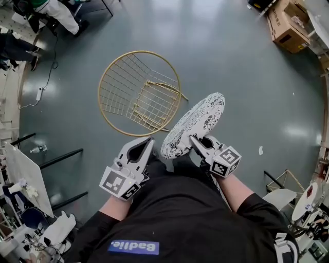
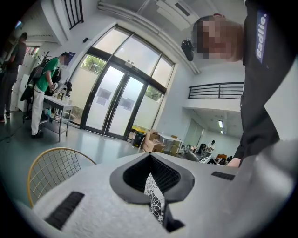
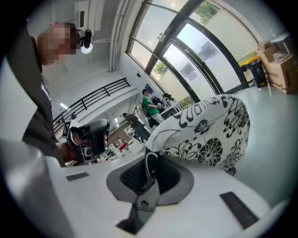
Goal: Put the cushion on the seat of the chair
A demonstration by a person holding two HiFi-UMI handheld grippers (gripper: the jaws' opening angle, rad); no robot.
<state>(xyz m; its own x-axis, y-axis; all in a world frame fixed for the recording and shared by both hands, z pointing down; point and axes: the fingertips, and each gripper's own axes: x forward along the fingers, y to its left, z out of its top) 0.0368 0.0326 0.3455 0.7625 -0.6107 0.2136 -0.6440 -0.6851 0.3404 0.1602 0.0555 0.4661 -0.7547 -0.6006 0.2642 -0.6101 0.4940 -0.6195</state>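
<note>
The round white cushion (image 1: 195, 123) with a black flower print hangs tilted in front of me, just right of the chair. The gold wire chair (image 1: 139, 92) stands on the grey floor, its seat (image 1: 154, 100) bare. My right gripper (image 1: 198, 141) is shut on the cushion's near edge; in the right gripper view the cloth and a label sit pinched in the jaws (image 3: 148, 174) while the cushion (image 3: 209, 135) bulges beyond. My left gripper (image 1: 149, 143) is at the cushion's lower left end, and a strip of printed cloth (image 2: 153, 200) is pinched between its closed jaws (image 2: 151, 174).
Cardboard boxes (image 1: 288, 23) stand at the far right. People are at a workbench at the far left (image 1: 51, 13). A table with clutter (image 1: 25, 174) is at my left and a wire stand (image 1: 285, 182) at my right. The chair's back rim (image 2: 51, 155) shows in the left gripper view.
</note>
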